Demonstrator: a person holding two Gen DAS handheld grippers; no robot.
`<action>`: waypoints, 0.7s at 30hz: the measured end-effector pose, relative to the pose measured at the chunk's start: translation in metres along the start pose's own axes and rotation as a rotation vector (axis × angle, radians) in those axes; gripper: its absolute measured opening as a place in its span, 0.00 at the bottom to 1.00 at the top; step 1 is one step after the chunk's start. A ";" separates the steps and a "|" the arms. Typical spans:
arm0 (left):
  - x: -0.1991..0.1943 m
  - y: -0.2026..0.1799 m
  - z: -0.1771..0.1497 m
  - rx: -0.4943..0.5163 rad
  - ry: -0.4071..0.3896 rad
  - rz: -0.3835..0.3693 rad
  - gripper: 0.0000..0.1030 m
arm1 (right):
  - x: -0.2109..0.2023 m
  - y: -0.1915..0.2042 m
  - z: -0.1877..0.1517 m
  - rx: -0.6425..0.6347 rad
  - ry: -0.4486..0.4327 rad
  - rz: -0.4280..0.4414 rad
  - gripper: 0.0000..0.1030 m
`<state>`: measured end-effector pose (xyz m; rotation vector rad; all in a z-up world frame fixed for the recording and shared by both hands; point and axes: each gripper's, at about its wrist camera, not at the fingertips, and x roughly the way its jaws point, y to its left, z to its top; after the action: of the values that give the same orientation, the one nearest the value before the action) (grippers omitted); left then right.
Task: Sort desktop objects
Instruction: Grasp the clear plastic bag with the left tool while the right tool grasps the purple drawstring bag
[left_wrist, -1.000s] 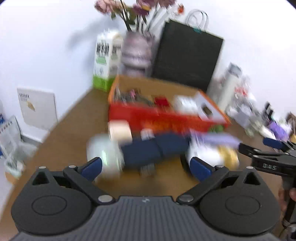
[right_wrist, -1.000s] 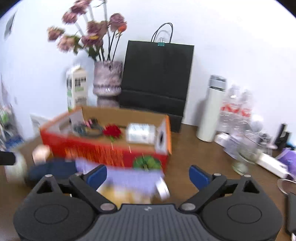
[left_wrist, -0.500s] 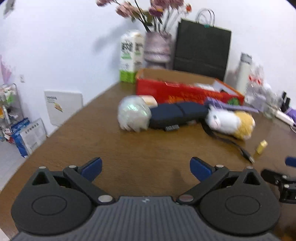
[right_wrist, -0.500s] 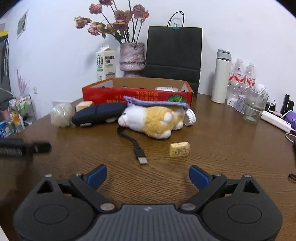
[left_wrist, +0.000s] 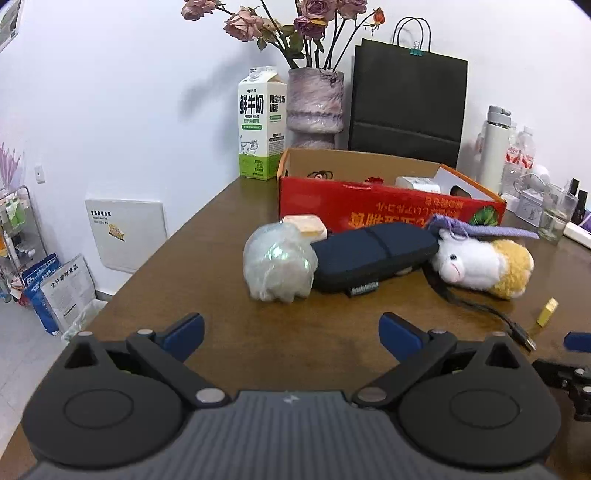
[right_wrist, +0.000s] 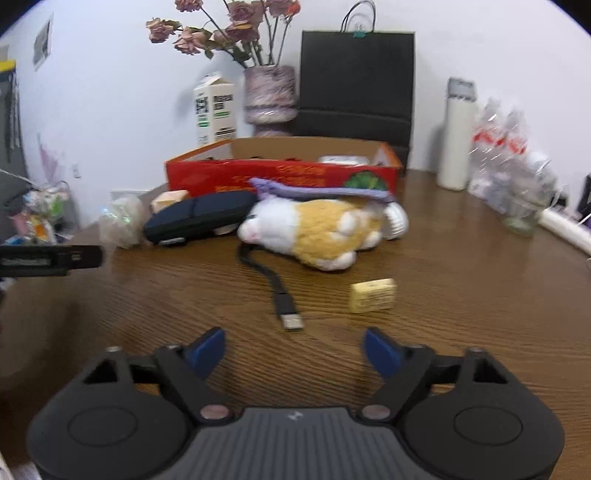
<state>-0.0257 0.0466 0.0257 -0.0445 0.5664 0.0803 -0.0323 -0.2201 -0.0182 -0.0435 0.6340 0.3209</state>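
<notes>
Bare table (right_wrist: 461, 295) lies open right of the plush toy (right_wrist: 321, 229). A cable (right_wrist: 275, 284) and a yellow block (right_wrist: 372, 295) sit in front of the toy.

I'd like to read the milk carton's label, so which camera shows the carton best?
The left wrist view: the milk carton is sharp there, beside the vase, with its print clear. The right wrist view shows the same carton blurred, its print unreadable.

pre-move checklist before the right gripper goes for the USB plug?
1. right gripper empty, its jaws just narrowed with nothing between them: ok
2. USB plug in view just ahead of the fingers: ok
3. Plug centred between them: ok, roughly
4. yellow block apart from the plug: ok
5. Cable's far end free of the plush toy: cannot tell
6. left gripper empty: ok
</notes>
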 end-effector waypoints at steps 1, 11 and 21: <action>0.004 0.000 0.004 -0.003 0.000 -0.007 1.00 | 0.001 -0.001 0.003 0.018 0.002 0.024 0.71; 0.050 0.012 0.046 -0.094 -0.026 -0.028 0.83 | 0.017 -0.008 0.055 0.015 -0.129 -0.071 0.74; 0.062 0.027 0.044 -0.168 0.006 -0.092 0.30 | 0.089 0.025 0.103 -0.282 -0.118 -0.125 0.43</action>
<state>0.0473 0.0805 0.0292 -0.2337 0.5620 0.0383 0.0869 -0.1574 0.0135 -0.3306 0.4632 0.2878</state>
